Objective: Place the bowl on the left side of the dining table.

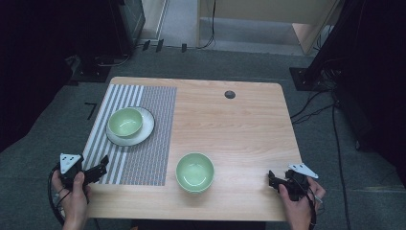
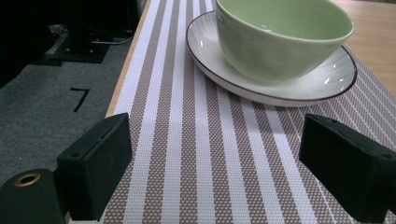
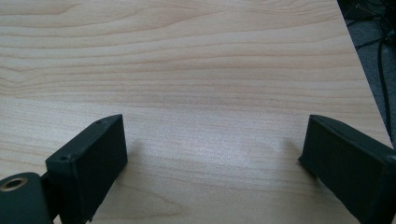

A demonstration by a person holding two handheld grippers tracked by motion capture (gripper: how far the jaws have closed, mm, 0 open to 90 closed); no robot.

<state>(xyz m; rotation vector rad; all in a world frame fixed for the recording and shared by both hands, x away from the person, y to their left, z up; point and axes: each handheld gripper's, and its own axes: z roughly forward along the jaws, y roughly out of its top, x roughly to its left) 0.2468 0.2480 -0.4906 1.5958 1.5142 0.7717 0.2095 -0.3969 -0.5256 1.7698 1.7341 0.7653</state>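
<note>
The left gripper (image 1: 98, 171) sat at the near left corner of the table (image 1: 239, 124), over the striped mat (image 1: 143, 139), its jaws spread wide with nothing between them. In the left gripper view the mat (image 2: 210, 154) ran ahead to a white plate (image 2: 322, 84) carrying a green bowl (image 2: 280, 46); the bowl's top and the plate's far rim were cut off by the frame edge. From above, that bowl (image 1: 125, 121) stood on the plate (image 1: 143, 130) at the mat's far half, well apart from the left gripper.

A second bowl (image 1: 195, 172) stood on bare wood near the front edge, between the two grippers (touched by neither).

The right gripper (image 1: 274, 182) rested at the near right corner, partly hidden by the hand (image 1: 299, 206). Its own view showed the jaws wide apart over bare table (image 3: 210, 70), gripping nothing.
</note>
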